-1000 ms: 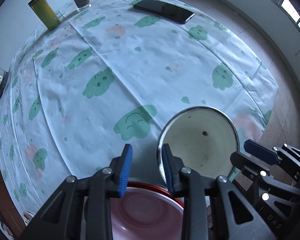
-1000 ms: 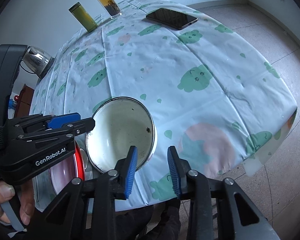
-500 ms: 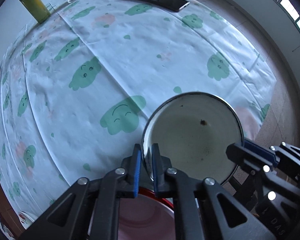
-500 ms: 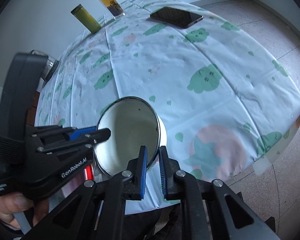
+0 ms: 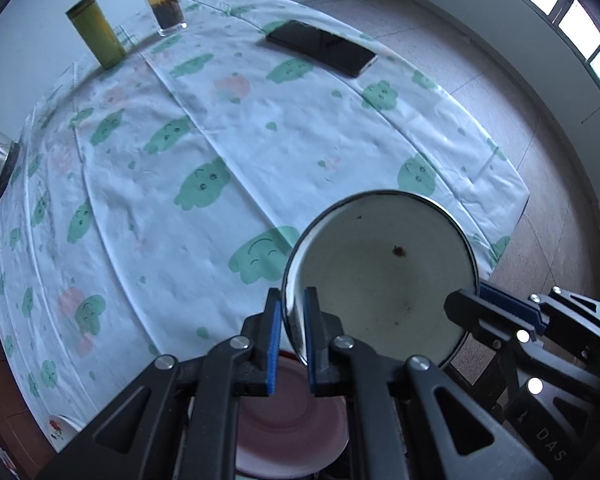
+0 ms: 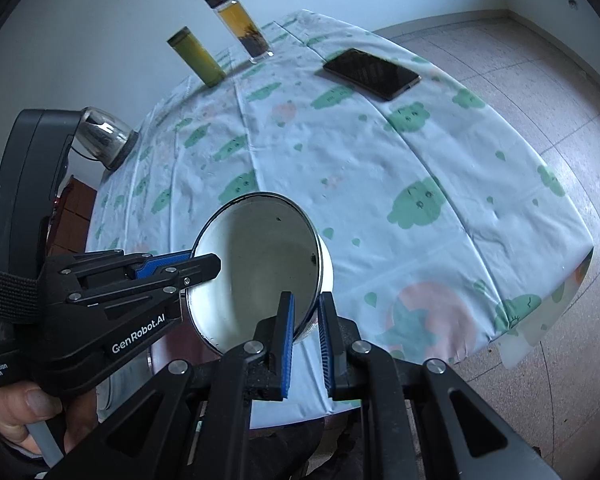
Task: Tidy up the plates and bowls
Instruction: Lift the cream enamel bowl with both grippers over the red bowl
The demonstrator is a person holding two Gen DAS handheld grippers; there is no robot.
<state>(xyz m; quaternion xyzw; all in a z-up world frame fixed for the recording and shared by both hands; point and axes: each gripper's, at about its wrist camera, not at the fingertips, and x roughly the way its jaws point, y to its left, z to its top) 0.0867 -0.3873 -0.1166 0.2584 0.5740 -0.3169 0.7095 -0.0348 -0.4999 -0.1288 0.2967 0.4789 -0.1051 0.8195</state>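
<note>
Left wrist: both grippers (image 5: 291, 334) (image 6: 305, 334) pinch bowl (image 5: 384, 280) rim (tilted).

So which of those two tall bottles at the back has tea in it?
The clear glass bottle with the black cap, showing amber liquid and dark leaves. The olive-green bottle beside it is opaque.

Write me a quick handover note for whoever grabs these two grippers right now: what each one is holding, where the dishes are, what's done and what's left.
Left gripper: jaws shut on the near-left rim of the white enamel bowl.
Right gripper: jaws shut on the opposite rim of the same bowl.
The bowl is held tilted by both grippers, above the near edge of the table. A pink plate with a red rim lies below the left gripper.
Done: bowl gripped by both.
Left: set the bowl down, probably onto the plate, then release.
</note>
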